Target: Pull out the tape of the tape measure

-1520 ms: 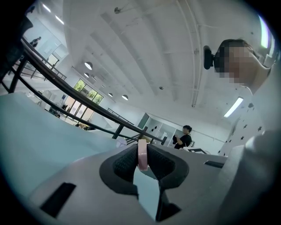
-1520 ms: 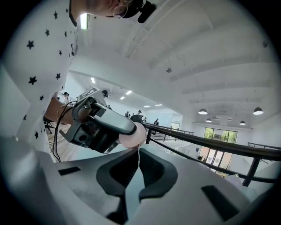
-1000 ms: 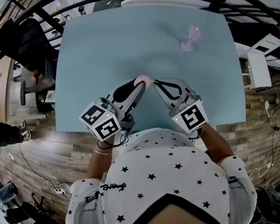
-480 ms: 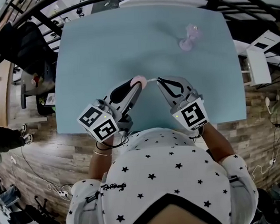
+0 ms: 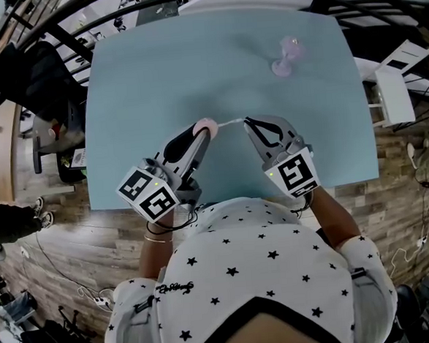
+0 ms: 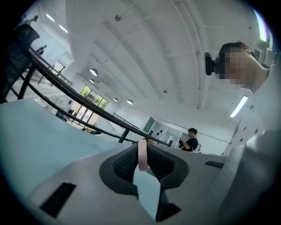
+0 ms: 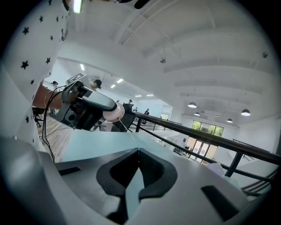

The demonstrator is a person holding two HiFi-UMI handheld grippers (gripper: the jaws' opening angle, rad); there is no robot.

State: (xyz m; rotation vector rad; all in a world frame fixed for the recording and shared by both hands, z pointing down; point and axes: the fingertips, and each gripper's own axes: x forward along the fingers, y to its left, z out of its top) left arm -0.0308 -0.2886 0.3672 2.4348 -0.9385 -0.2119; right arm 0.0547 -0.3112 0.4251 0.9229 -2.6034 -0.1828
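1. Arm pose. My left forearm reaches forward from my body over the near edge of the light blue table (image 5: 156, 76). The left gripper (image 5: 203, 130) points forward and to the right. My right forearm reaches forward in the same way, and the right gripper (image 5: 248, 122) points forward and to the left. The two sets of tips face each other, near but apart.

2. Left gripper. The jaws stand narrowly apart, with the pads clamped on the pink tape measure (image 6: 142, 154). The case sits edge-on between the pads, at the very tips.

3. Right gripper. The jaws are closed together, pinching the end of the tape (image 5: 231, 121).

4. Position of the tape measure. In the head view the case lies at the left gripper's tips, just left of the right gripper's tips. A short length of thin white tape runs straight across the gap between them. In the right gripper view the case appears ahead and to the left of my jaws, and the tape runs as a fine line from it to the jaw tips.

5. Other item. A pale pink object (image 5: 288, 56), whose kind I cannot tell, rests near the table's far right corner, well apart from both grippers.
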